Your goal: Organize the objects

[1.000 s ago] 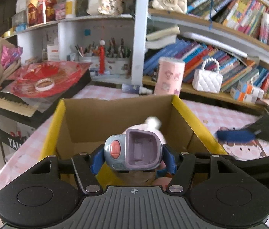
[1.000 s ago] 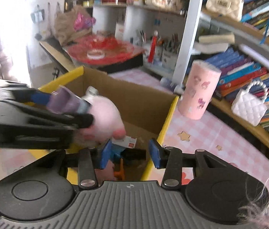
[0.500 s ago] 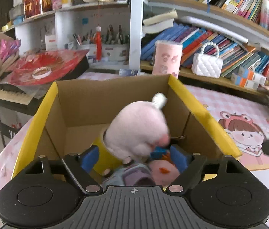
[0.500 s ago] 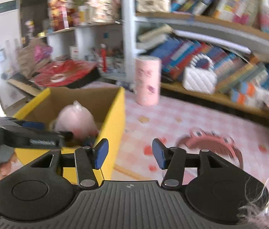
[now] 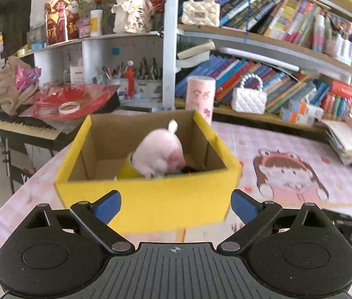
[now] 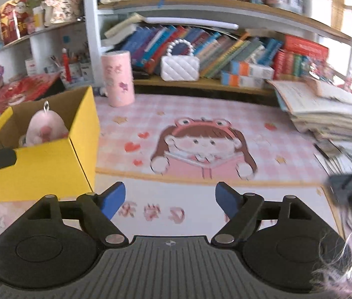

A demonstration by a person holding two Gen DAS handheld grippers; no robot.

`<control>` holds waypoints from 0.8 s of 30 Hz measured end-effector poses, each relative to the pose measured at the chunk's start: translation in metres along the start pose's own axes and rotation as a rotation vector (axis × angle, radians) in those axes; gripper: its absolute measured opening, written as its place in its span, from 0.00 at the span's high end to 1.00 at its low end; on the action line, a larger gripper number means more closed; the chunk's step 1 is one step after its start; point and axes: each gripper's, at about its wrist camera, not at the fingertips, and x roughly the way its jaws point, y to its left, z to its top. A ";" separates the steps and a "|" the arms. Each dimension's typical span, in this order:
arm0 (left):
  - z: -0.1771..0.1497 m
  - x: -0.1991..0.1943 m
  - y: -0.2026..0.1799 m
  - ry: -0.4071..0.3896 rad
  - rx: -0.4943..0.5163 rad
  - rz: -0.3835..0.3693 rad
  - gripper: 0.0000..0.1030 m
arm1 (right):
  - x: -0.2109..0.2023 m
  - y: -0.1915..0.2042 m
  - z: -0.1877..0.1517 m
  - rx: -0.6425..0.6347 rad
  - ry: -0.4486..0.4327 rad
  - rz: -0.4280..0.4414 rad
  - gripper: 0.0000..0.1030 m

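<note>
A yellow cardboard box (image 5: 151, 204) stands on the pink table mat, also in the right wrist view (image 6: 41, 169) at the left. A pink plush toy (image 5: 159, 155) lies inside it on other toys; it shows too in the right wrist view (image 6: 45, 129). My left gripper (image 5: 176, 205) is open and empty, just in front of the box's near wall. My right gripper (image 6: 169, 198) is open and empty above the mat, to the right of the box.
A pink cylinder (image 6: 118, 78) stands behind the box. A white quilted handbag (image 6: 179, 67) sits on the low shelf. A stack of books and papers (image 6: 325, 114) lies at the table's right. A keyboard (image 5: 19, 127) stands left of the table.
My left gripper let go of the pink plush toy into the box, opened and drew back. My right gripper swung right, away from the box, and opened wider.
</note>
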 end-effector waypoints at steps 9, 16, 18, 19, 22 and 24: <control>-0.030 -0.014 -0.009 0.067 0.059 0.012 0.04 | -0.030 0.007 -0.031 0.006 0.012 -0.126 0.02; -0.043 -0.026 -0.022 0.092 0.102 -0.029 0.03 | -0.051 0.000 -0.051 0.042 0.023 -0.184 0.00; -0.046 -0.029 -0.024 0.099 0.118 -0.037 0.03 | -0.057 -0.002 -0.057 0.058 0.022 -0.195 0.00; -0.047 -0.030 -0.025 0.098 0.124 -0.039 0.02 | -0.059 -0.002 -0.059 0.063 0.022 -0.198 0.00; -0.050 -0.032 -0.028 0.100 0.127 -0.038 0.02 | -0.064 0.001 -0.066 0.058 0.027 -0.203 0.00; -0.053 -0.033 -0.029 0.108 0.139 -0.046 0.02 | -0.068 0.002 -0.070 0.068 0.027 -0.209 0.00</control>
